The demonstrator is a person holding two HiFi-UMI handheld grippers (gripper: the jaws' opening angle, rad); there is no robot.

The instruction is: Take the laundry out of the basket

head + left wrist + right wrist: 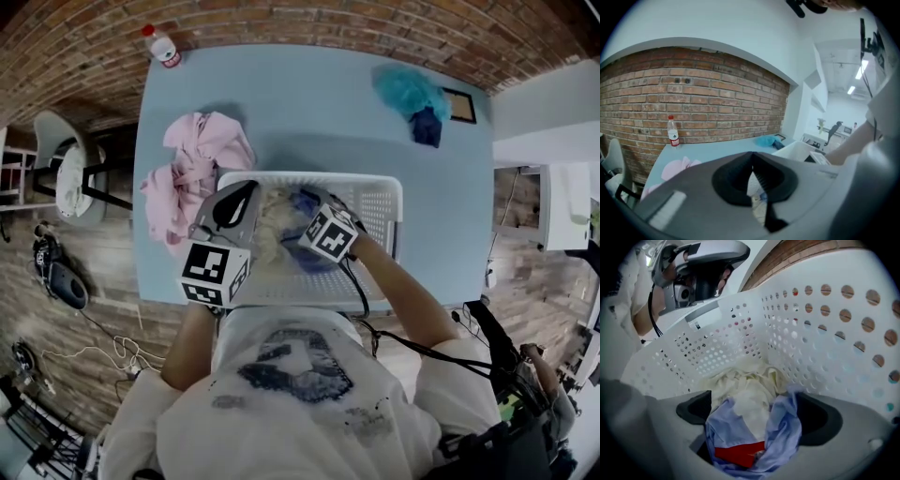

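Note:
A white perforated laundry basket (379,187) (811,324) stands at the near edge of the blue table (309,103). Inside it lie cream laundry (272,230) (745,380) and a light blue garment (315,261) (787,427) with a red patch. My right gripper (314,204) (745,448) reaches down into the basket and is shut on the bunched blue garment, which hides its fingertips. My left gripper (248,192) (752,171) hovers over the basket's left rim, shut and empty, pointing toward the brick wall.
A pink garment (192,169) (675,168) lies on the table left of the basket. At the far right corner are a teal cloth (408,91) (765,140) and a dark blue item (427,127). A water bottle (164,47) (672,132) stands far left.

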